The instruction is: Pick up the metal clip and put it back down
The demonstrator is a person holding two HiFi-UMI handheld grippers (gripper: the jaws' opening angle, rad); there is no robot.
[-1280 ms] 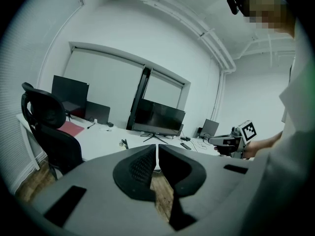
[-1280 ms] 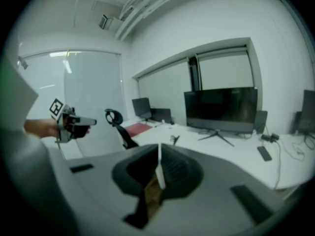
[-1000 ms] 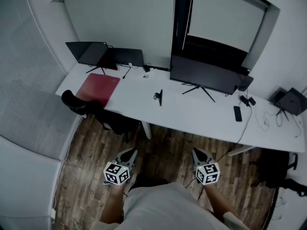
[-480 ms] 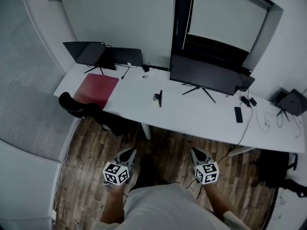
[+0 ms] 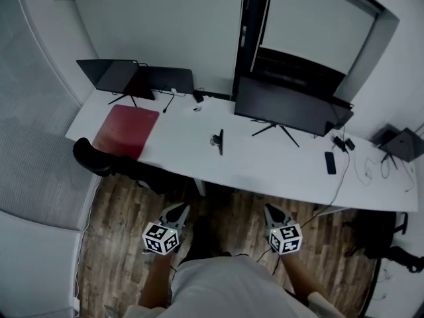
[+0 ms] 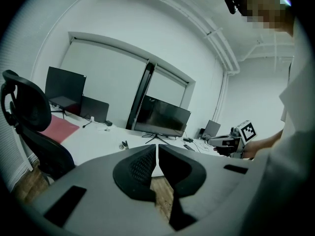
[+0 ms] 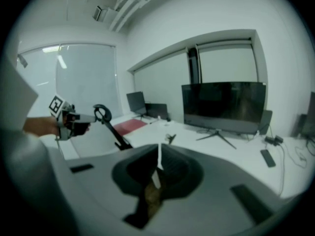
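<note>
The metal clip (image 5: 217, 140) is a small dark clip standing on the white desk (image 5: 265, 161), in front of the big monitor. It also shows in the left gripper view as the clip (image 6: 123, 144) and in the right gripper view as the clip (image 7: 170, 138). My left gripper (image 5: 181, 209) and right gripper (image 5: 270, 209) hang over the wooden floor, well short of the desk's front edge. Both are shut with nothing between the jaws: left gripper (image 6: 156, 151), right gripper (image 7: 159, 154). Each points toward the desk, with the clip far ahead.
A black office chair (image 5: 96, 159) stands at the desk's left end beside a red mat (image 5: 126, 128). A large monitor (image 5: 285, 105) and two smaller screens (image 5: 116, 75) line the back. A phone (image 5: 330, 162) and cables lie at the right.
Both grippers have advanced toward the desk together with the person. In the head view the desk's left end and the chair have slid left and lower. Jaws unchanged.
</note>
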